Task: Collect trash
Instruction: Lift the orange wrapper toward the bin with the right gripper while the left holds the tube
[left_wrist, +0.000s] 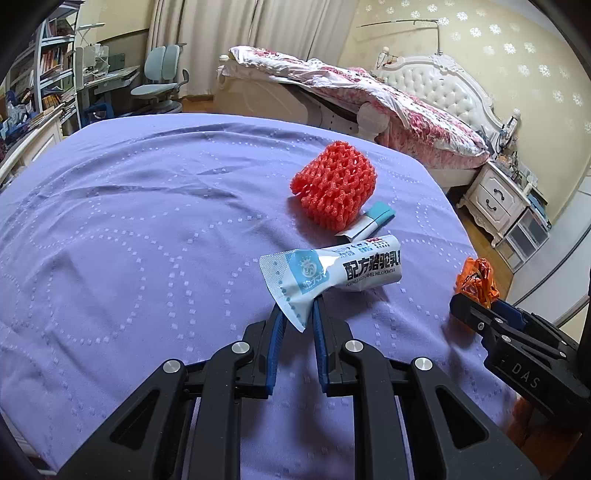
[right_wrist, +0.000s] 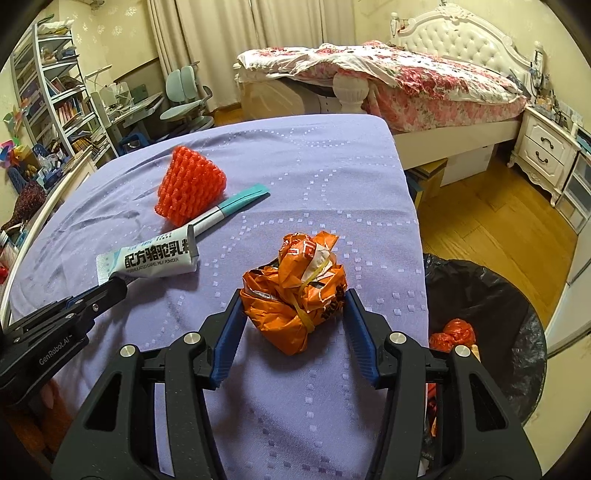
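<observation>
Left gripper was clamped tight on the milk-powder sachet's flat end, right gripper half-open around the crumpled orange wrapper — both apparently bound for the black-lined bin beside the purple-clothed table — bedroom behind.

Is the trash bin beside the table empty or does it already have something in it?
Not empty: the black-lined trash bin already holds a crumpled red-orange wrapper near its rim.

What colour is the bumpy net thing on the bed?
The foam net is bright orange-red; the left wrist view shows it best.
</observation>
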